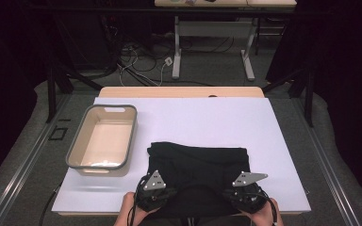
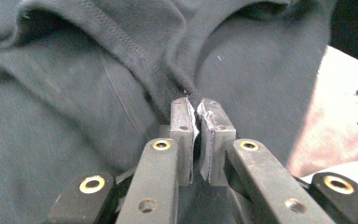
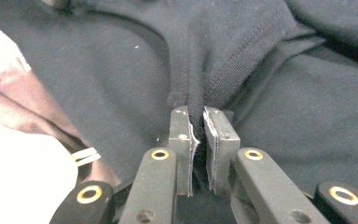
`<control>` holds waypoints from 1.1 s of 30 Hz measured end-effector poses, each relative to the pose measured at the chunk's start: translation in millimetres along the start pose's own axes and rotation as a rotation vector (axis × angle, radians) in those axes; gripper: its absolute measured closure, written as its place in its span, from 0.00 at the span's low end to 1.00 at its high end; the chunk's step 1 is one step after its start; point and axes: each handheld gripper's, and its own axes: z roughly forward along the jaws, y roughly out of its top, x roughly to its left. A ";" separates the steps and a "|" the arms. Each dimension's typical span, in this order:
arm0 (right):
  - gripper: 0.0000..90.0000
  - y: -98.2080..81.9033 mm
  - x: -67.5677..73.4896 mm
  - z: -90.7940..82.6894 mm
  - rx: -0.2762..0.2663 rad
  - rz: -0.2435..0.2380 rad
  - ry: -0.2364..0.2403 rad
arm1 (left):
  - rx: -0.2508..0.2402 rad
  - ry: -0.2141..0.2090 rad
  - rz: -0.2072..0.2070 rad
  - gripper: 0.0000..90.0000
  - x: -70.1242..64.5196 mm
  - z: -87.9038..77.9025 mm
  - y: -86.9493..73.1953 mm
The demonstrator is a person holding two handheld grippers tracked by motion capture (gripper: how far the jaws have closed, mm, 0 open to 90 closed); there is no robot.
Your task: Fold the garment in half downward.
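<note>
- The black garment [image 1: 198,172] is lying folded on the white table [image 1: 283,141], just to the right of the grey-rimmed tub [image 1: 104,137] and closer to the person.
- The left gripper [image 1: 152,197] is pinching a fold of the garment at its near left corner; its jaws are pressing together on the stitched edge (seen in the left gripper view [image 2: 193,114]).
- The right gripper [image 1: 248,195] is clamping the near right corner, farther from the tub, with the ribbed cloth bunching between its jaws [image 3: 196,119].
</note>
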 end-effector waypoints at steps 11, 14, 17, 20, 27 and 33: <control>0.73 -17.6 8.1 -1.6 0.039 0.012 0.044 | 0.025 -0.007 -0.005 0.80 -4.3 -7.5 -14.0; 0.61 -14.9 6.3 -2.8 0.013 0.024 0.050 | 0.025 0.013 -0.006 0.60 -5.2 -8.0 -8.6; 0.55 -10.2 3.6 -4.3 -0.015 0.027 0.048 | -0.011 0.021 0.007 0.54 -6.3 -7.2 -0.5; 0.58 -3.8 2.7 -1.8 -0.025 0.024 0.051 | -0.007 0.035 0.044 0.56 -8.9 1.3 7.2; 0.86 1.6 0.0 18.3 0.031 0.022 0.055 | 0.032 0.024 0.045 0.87 -6.1 19.6 7.4; 0.98 -1.5 1.1 18.1 0.037 0.033 0.050 | 0.012 0.002 0.039 0.96 -6.8 13.6 5.1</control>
